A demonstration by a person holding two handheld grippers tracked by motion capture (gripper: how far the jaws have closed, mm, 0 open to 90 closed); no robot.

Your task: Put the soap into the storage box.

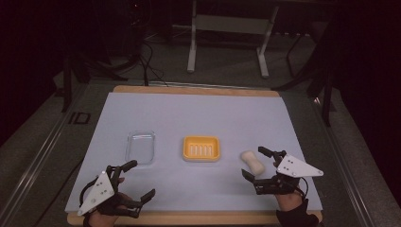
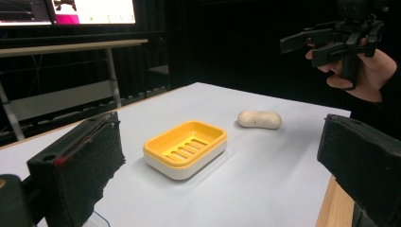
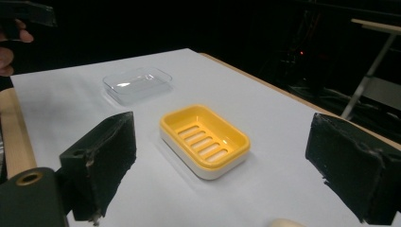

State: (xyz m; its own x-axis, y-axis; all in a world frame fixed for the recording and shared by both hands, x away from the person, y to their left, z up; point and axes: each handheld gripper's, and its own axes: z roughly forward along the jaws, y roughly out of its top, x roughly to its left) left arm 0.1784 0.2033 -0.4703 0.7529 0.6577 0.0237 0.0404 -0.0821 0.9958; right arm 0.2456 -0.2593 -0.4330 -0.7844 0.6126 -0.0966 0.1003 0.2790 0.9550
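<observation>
From the high view, I am looking down on a pale table [image 1: 198, 118] with a wooden edge, the room beyond lying in darkness. A yellow soap dish [image 1: 202, 148] is sitting near the middle, a clear plastic lid [image 1: 141, 147] is lying to its left, hard to make out against the pale surface, and a cream bar of soap [image 1: 252, 162] is resting to its right. My left gripper [image 1: 134, 180] is hovering near the front edge with its jaws spread wide and empty. My right gripper [image 1: 256, 165] is hanging just beside the soap, jaws wide, not touching it. Both hands are being cut off by the bottom edge.

From the left gripper view, I am seeing two padded jaws standing far apart, the slotted yellow dish between them, the soap beyond it, and the other gripper [image 2: 302, 45] raised in a hand [image 2: 366, 71] at upper right.

From the right gripper view, the jaws are again gaping wide around the dish. The clear lid is sitting behind it. Only a sliver of the soap [image 3: 283, 222] is showing at the bottom edge.
</observation>
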